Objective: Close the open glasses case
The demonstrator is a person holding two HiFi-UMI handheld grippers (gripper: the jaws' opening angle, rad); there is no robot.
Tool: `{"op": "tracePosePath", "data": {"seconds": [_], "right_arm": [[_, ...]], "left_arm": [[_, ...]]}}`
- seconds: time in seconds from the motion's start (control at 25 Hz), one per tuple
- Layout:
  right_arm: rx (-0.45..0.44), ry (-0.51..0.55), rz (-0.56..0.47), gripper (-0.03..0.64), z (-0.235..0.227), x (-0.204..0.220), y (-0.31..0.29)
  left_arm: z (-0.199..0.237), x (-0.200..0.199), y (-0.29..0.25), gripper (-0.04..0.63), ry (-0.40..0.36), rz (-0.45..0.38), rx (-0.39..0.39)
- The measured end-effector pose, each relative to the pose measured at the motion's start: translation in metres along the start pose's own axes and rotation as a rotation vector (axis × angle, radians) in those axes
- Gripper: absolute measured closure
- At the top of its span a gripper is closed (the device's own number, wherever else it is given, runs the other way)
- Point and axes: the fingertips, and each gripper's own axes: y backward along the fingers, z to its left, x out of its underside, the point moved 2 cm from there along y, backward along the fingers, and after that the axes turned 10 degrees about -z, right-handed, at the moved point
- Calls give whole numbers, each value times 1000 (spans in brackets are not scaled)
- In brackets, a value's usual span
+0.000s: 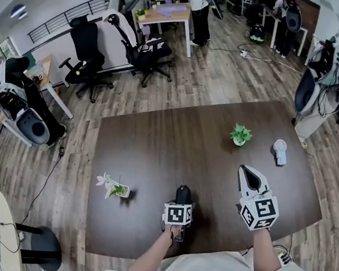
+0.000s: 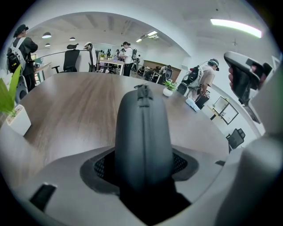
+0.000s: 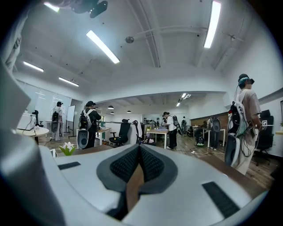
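A dark, rounded glasses case [image 1: 182,194] lies on the brown table [image 1: 158,145] near its front edge. In the left gripper view the case [image 2: 142,132] runs away from the camera with its seam on top and looks closed. My left gripper [image 1: 181,203] tilts down over it. Its jaws sit against both sides of the case with no gap showing, and the near end of the case is hidden in shadow. To the right, my right gripper [image 1: 247,170] hovers level above the table, shut with nothing in it [image 3: 139,148].
A green potted plant [image 1: 240,134] and a small white device [image 1: 279,151] stand at the right of the table. A white-flowered plant in a white pot [image 1: 115,187] stands left of the case. Office chairs, desks and people fill the room behind.
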Motion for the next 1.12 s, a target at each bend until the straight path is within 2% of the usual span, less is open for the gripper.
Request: {"op": "tracePosePath", "data": {"seconds": [0.08, 0.16, 0.4, 0.52, 0.84, 1.12], "right_arm": [[0, 3, -3, 617, 0, -2, 0], [2, 5, -8, 617, -1, -6, 0], [-5, 6, -19, 617, -1, -10, -4], [-6, 7, -32, 617, -1, -14, -6], [13, 7, -100, 617, -8, -43, -13], [28, 33, -185, 617, -13, -80, -14]], "left_arm": [[0, -4, 2, 236, -18, -14, 2], [0, -13, 8, 208, -45, -46, -4], [4, -52, 32, 190, -109, -187, -45], [6, -78, 49, 192, -133, -283, -62], [-8, -170, 126, 209, -241, -662, -63], [-20, -230, 208, 232, -381, -1005, -97]]}}
